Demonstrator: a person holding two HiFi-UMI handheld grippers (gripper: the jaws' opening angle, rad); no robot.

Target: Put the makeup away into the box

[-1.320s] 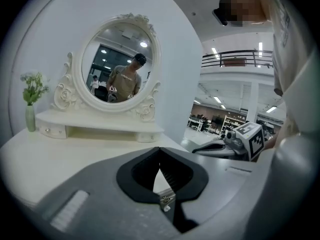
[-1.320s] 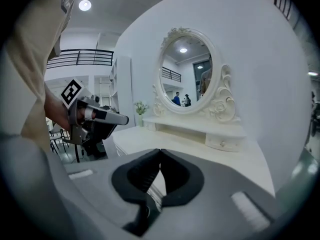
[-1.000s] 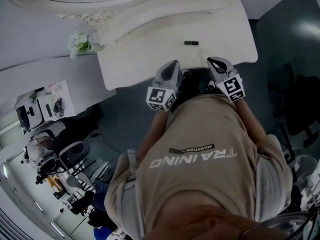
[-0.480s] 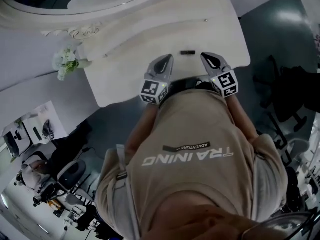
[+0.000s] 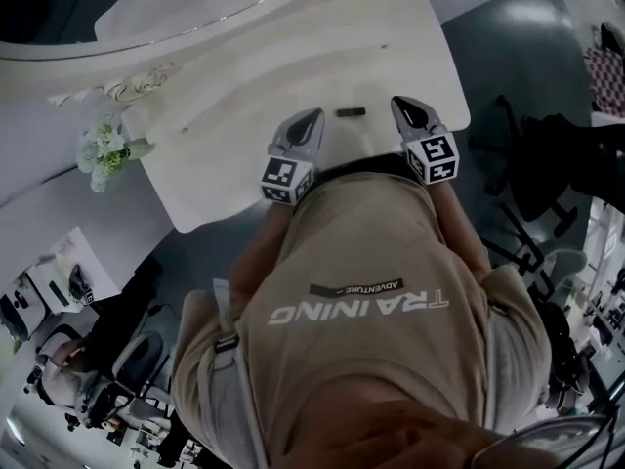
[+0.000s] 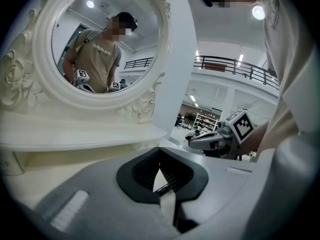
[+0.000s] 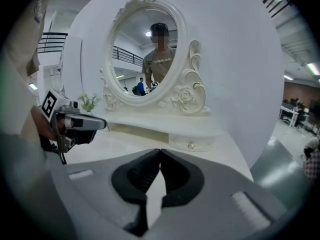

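Head view: a white table [image 5: 234, 154] is seen from steeply above, set against a white wall on a dark grey floor [image 5: 229, 237], with dark office chairs [image 5: 547, 179] standing to the right and cluttered equipment at the lower left. One oval mirror [image 6: 102, 44] in a carved white frame is carried at the back of the table, above a raised shelf with one small drawer knob [image 7: 190, 145]. One bunch of pale flowers [image 5: 101, 151] is placed at the left end. One piece of makeup [image 5: 351, 112], small, dark and slim, is laid flat on the table top in the gap between the two tongs, apart from both. The left tongs [image 5: 311, 120] and the right tongs [image 5: 400, 106] are held over the near edge, pointed toward the mirror. In the left gripper view the left tongs are closed tip to tip with nothing gripped; in the right gripper view the right tongs are likewise closed and empty. The near edge of the table is partly covered by the person's beige shirt [image 5: 371, 291].
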